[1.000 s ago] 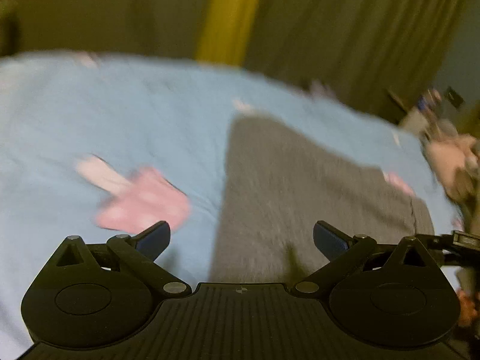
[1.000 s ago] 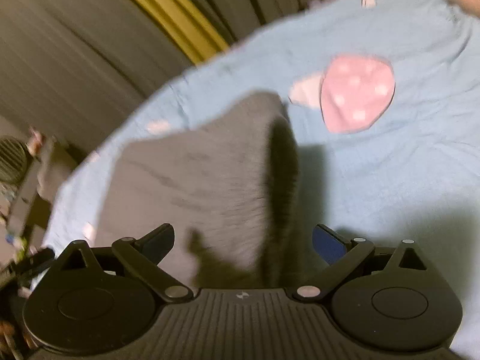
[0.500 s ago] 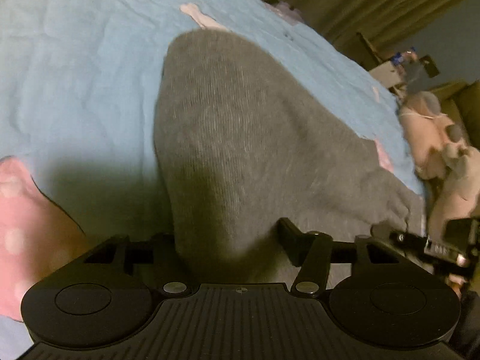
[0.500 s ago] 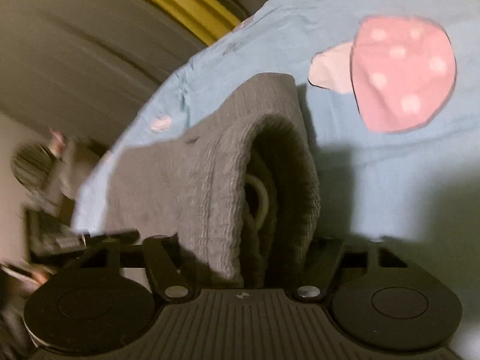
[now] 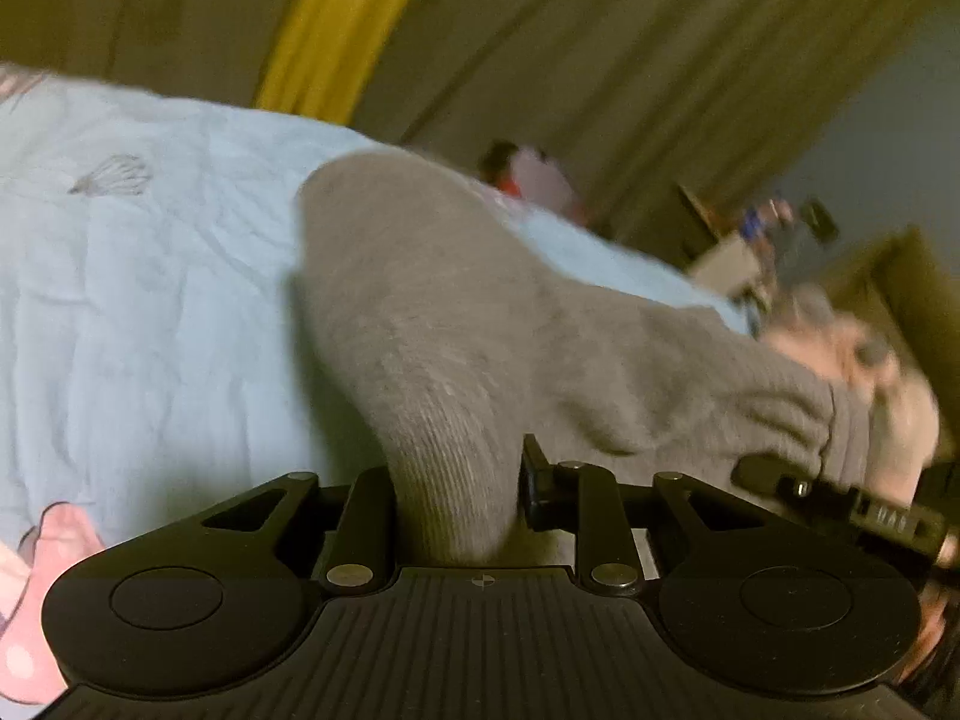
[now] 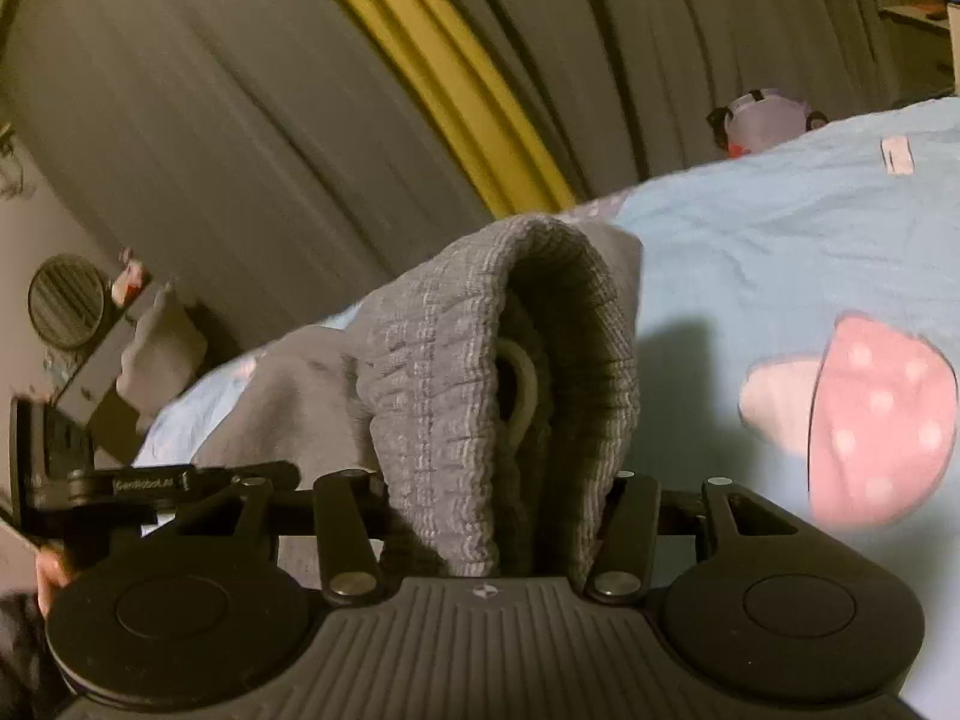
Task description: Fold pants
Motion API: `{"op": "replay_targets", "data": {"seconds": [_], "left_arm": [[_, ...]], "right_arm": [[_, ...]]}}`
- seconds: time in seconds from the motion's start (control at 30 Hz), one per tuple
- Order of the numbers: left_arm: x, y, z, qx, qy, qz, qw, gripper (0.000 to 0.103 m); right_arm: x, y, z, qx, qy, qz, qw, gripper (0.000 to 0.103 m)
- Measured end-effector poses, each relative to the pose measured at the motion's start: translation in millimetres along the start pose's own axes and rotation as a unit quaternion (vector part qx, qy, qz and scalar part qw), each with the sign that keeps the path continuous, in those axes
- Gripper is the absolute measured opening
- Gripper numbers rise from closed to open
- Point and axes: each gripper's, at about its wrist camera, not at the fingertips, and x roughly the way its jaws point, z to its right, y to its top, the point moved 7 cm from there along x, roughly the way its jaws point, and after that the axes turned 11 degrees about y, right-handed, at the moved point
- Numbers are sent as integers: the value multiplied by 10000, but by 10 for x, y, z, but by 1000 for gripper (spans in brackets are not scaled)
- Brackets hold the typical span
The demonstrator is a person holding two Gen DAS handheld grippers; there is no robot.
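In the left wrist view, the left gripper [image 5: 459, 498] has a bunched fold of the grey knit pants [image 5: 456, 324] between its black fingers [image 5: 540, 489]. The jaws are closing, already narrow, and the fabric fills the gap, pressed against both sides. From that pinch the pants rise off the light blue bedsheet [image 5: 150, 312] and run up and away over the bed, with the rest of the cloth spreading right toward a blurred black device [image 5: 840, 498] at the frame's edge. A pink mushroom print [image 5: 36, 600] shows on the sheet at lower left. Behind the bed hang drab olive curtains [image 5: 600, 48] with a yellow stripe [image 5: 348, 24] among them.

In the right wrist view, the right gripper [image 6: 498, 516] grips the ribbed waistband [image 6: 456, 372] of the pants, doubled over into a thick hump. Its jaws stand about half open and are closing, with the waistband packed between them and touching both fingers [image 6: 345, 516]. A pale drawstring loop [image 6: 522, 384] shows inside the fold. The rest of the pants trails left and down onto the blue sheet. A larger pink mushroom print with white dots [image 6: 870, 420] lies on the sheet to the right, apart from the pants.
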Motion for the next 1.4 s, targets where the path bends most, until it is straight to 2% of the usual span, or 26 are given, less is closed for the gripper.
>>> {"op": "replay_targets", "data": {"seconds": [0.07, 0.1, 0.13, 0.17, 0.2, 0.27, 0.3, 0.33, 0.37, 0.4, 0.43, 0.5, 0.53, 0.6, 0.67, 0.7, 0.77, 0.83, 0.87, 0.9, 1.0, 1.07, 1.13, 1.23, 1.33, 1.4], "left_arm": [[70, 70, -193, -364, 499, -53, 9981, 65], [70, 83, -298, -479, 898, 44, 9948, 70], [26, 70, -386, -480, 1197, 171, 9915, 76], [-17, 34, -421, -348, 1314, 238, 9904, 81], [-73, -40, -442, -147, 1389, 253, 9899, 82], [-159, -196, -425, 76, 1508, 306, 9881, 83], [-176, -283, -350, 146, 1469, 348, 9884, 84], [-179, -385, -259, 204, 1372, 367, 9896, 89], [-193, -494, -206, 302, 1267, 353, 9909, 93], [-192, -591, -148, 413, 1206, 354, 9912, 94], [-163, -694, -99, 576, 1263, 375, 9896, 94], [-16, -839, -116, 793, 1641, 248, 9829, 95], [35, -898, -178, 701, 1761, 130, 9818, 97], [123, -948, -267, 303, 1698, -8, 9850, 100], [51, -945, -272, 198, 1750, 88, 9843, 100], [-20, -954, -255, 224, 1828, 183, 9827, 99], [-166, -1061, -218, 334, 1846, 336, 9817, 100], [-227, -1233, -180, 495, 1881, 177, 9807, 101], [-220, -1342, -171, 571, 1949, 1, 9792, 101], [-217, -1457, -145, 642, 2069, -115, 9762, 101], [-265, -1591, -9, 1042, 2357, -33, 9662, 101], [-272, -1663, 99, 1109, 2443, -128, 9632, 101], [-313, -1759, 203, 1073, 2471, -198, 9628, 101], [-378, -1942, 306, 1125, 2619, -169, 9584, 101], [-451, -2050, 380, 1238, 2666, -96, 9558, 101], [-567, -2044, 457, 1342, 2684, 138, 9538, 101]], "right_arm": [[85, 150, 88, -216, -309, 34, 9993, 70], [164, 219, 167, -329, -635, -28, 9974, 95], [167, 266, 280, -362, -1215, -47, 9919, 99], [158, 287, 335, -442, -1645, -25, 9854, 99], [104, 275, 348, -590, -1832, 63, 9813, 99], [4, 189, 273, -797, -1710, 234, 9818, 98], [-49, 129, 208, -867, -1635, 377, 9820, 89], [-101, 60, 136, -936, -1583, 547, 9814, 67], [-146, -2, 77, -1022, -1510, 641, 9811, 53], [-181, -88, 5, -1136, -1447, 726, 9802, 34], [-231, -164, -39, -1194, -1433, 856, 9787, 30], [-210, -307, -42, -1244, -1258, 891, 9802, 29], [-113, -377, 1, -1219, -1332, 726, 9809, 28], [108, -592, 201, -1444, -1810, 135, 9727, 27], [127, -625, 106, -1973, -2001, 116, 9596, 28], [92, -605, 17, -2088, -2047, 128, 9562, 32], [-33, -609, -116, -1987, -1809, 319, 9627, 46], [-168, -705, -171, -1696, -1426, 544, 9736, 88], [-193, -805, -190, -1611, -1376, 510, 9760, 94], [-184, -939, -159, -1521, -1389, 351, 9779, 96], [-122, -1300, -92, -1315, -1610, -352, 9775, 99], [-110, -1440, -176, -1304, -1616, -659, 9760, 99], [-158, -1484, -307, -1483, -1589, -553, 9745, 99], [-303, -1582, -471, -1667, -1788, -395, 9688, 99], [-377, -1662, -517, -1561, -2191, -518, 9617, 99], [-400, -1689, -552, -1573, -2365, -802, 9555, 99]]}}
